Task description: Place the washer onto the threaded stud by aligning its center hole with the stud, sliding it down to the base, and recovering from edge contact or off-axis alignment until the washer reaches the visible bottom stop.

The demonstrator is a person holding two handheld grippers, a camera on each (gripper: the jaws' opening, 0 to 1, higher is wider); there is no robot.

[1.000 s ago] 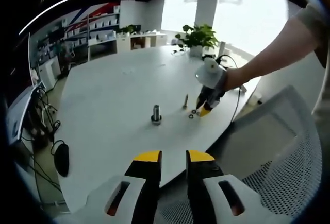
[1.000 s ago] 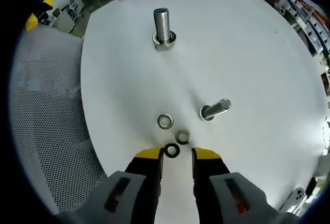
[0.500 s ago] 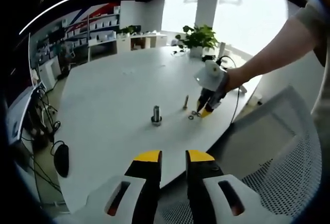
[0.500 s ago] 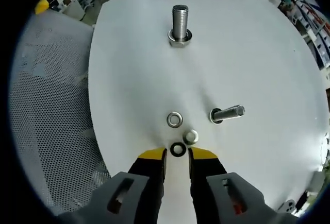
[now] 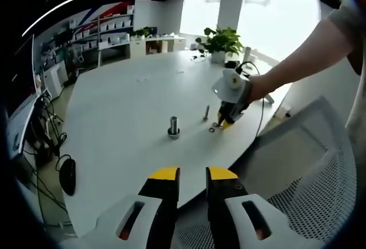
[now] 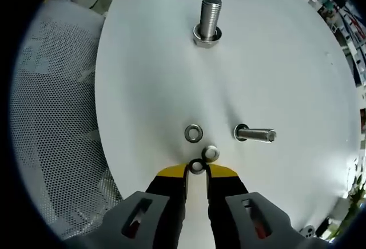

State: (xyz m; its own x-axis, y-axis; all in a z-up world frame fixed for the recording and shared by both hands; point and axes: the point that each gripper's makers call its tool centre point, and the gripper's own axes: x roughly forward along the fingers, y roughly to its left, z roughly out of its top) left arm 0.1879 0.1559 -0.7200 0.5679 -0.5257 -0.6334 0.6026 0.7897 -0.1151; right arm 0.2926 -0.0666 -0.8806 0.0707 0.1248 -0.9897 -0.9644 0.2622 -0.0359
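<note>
An upright threaded stud stands on its hex base on the white table, far ahead of my right gripper. A dark washer lies between the right gripper's yellow tips, and the jaws press on its sides. A silver washer and a small nut lie just beyond it. In the left gripper view the stud is mid-table, and the right gripper is down at the washers. My left gripper hovers off the table's near edge, open and holding nothing.
A second bolt lies on its side right of the washers. A mesh chair is close to the table edge on the left. A person's arm holds the right gripper. A potted plant stands at the table's far side.
The right gripper's jaws have narrowed onto the dark washer, and its view has shifted slightly toward the stud. The left gripper has stayed put.
</note>
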